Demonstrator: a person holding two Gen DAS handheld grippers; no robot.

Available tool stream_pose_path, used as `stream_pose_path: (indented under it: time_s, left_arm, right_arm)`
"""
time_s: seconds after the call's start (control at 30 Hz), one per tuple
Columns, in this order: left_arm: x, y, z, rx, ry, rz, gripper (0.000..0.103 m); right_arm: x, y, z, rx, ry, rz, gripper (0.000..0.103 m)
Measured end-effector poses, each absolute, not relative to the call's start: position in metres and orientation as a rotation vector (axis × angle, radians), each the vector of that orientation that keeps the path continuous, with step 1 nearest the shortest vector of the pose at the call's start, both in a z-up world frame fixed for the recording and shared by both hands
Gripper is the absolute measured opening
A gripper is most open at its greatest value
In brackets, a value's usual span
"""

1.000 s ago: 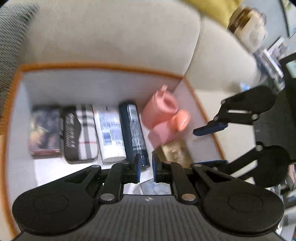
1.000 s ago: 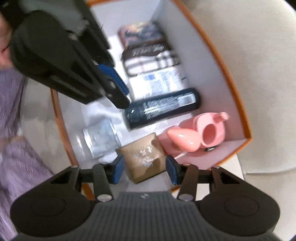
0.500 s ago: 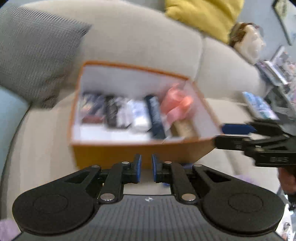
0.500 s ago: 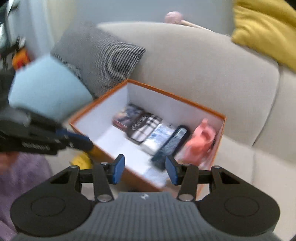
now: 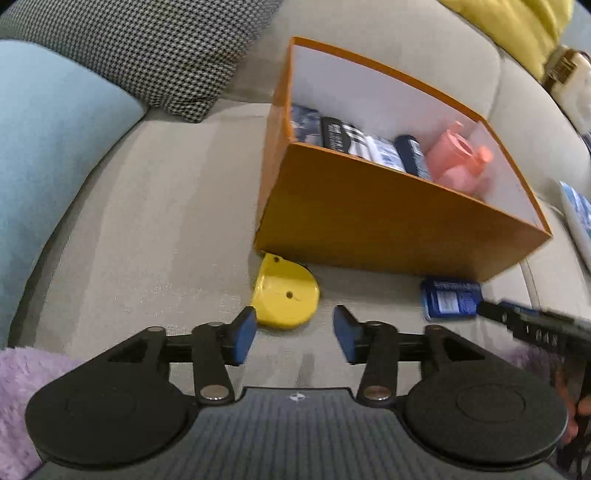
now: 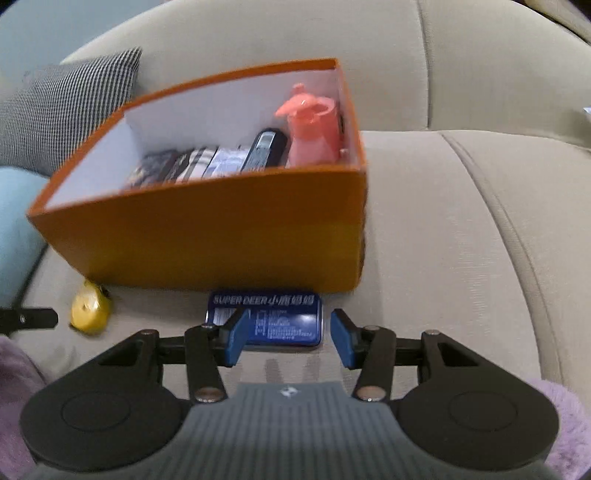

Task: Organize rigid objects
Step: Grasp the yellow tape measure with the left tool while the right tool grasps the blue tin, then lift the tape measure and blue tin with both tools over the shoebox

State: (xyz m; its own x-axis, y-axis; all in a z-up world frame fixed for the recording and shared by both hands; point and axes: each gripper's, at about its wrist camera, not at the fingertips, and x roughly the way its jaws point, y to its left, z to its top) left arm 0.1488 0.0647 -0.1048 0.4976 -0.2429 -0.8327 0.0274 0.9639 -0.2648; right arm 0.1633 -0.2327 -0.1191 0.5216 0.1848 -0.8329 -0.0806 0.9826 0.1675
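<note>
An orange box (image 5: pixel 369 221) (image 6: pixel 207 236) stands on the sofa seat and holds several items in a row, with a pink bottle (image 5: pixel 458 158) (image 6: pixel 314 129) at its right end. A yellow half-round piece (image 5: pixel 284 295) (image 6: pixel 90 310) lies on the seat by the box's front left corner. A blue tin (image 6: pixel 280 317) (image 5: pixel 450 299) lies in front of the box. My left gripper (image 5: pixel 293 334) is open just before the yellow piece. My right gripper (image 6: pixel 286 341) is open just before the blue tin. Both are empty.
A houndstooth cushion (image 5: pixel 147 48) and a light blue cushion (image 5: pixel 48 147) lie at the left. A yellow cushion (image 5: pixel 517 22) sits on the sofa back. Purple fleece (image 6: pixel 565 424) shows at the lower edges. Bare seat (image 6: pixel 461 240) lies right of the box.
Both grippers pulled back out of the box and down to the seat in front of it. The left gripper went from shut to open.
</note>
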Motion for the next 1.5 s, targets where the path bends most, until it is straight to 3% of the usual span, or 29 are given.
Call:
stream_pose_path:
  time_s: [0.13,0.43,0.6,0.83,1.4,1.5]
  left_arm:
    - [0.161,0.059,-0.115,-0.190,1.029,-0.118,0.065]
    - [0.178,0.063,-0.141,-0.262,1.094,-0.127,0.065]
    - [0.180,0.062,-0.145,-0.271,1.089,-0.147,0.061]
    - [0.180,0.052,-0.145,-0.202,1.074,-0.141,0.060]
    - [0.160,0.028,-0.139,-0.120,1.098,-0.219,0.059]
    - [0.160,0.028,-0.140,-0.124,1.101,-0.216,0.059]
  right_arm:
    - [0.172,-0.238,-0.127,0.174,1.013,0.160,0.056]
    - [0.192,-0.254,-0.149,0.285,1.065,0.121,0.059]
    - [0.196,-0.245,-0.152,0.249,1.058,0.132,0.065]
    - [0.192,-0.234,-0.151,0.187,1.049,0.165,0.066]
    - [0.161,-0.165,-0.141,-0.356,0.982,0.280,0.064]
    - [0.161,-0.151,-0.152,-0.483,0.987,0.291,0.070]
